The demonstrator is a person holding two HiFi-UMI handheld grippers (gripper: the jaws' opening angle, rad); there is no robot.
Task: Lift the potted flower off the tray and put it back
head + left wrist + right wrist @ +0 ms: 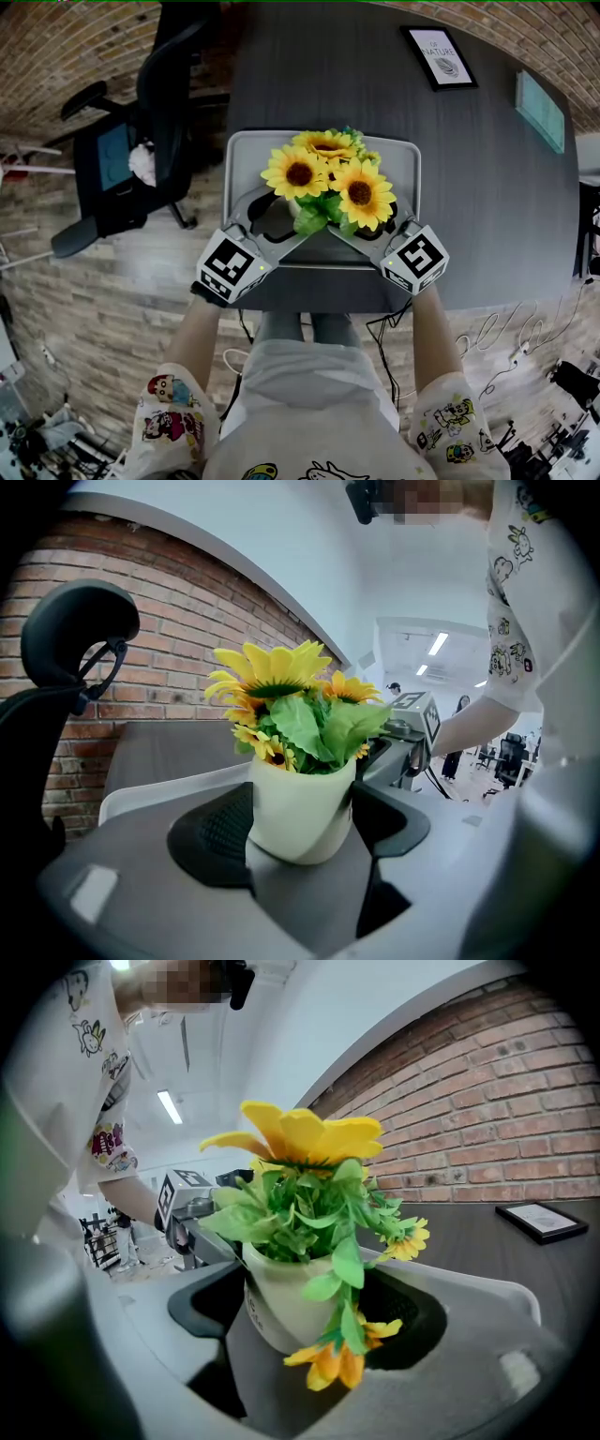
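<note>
Over grey tray [242,155] at near edge of dark counter [487,206]: potted flower [328,183], white pot, yellow sunflowers. Left tool [302,829] clamped on pot, black pads pressing both sides. Right tool [305,1312] grips same pot from opposite side. Pot slightly tilted; cannot tell if base touches tray. Office chair [131,141] left of counter.

The dark grey bench [375,103] carries a black-framed print [440,57] lying flat near its far edge, and a pale green flat panel [540,110] lies well apart from it towards the right. A black office chair [131,150] stands left of the bench with something white [143,162] on its seat. Cables [511,342] trail over the floor [94,319]. A brick wall [187,639] rises behind.
</note>
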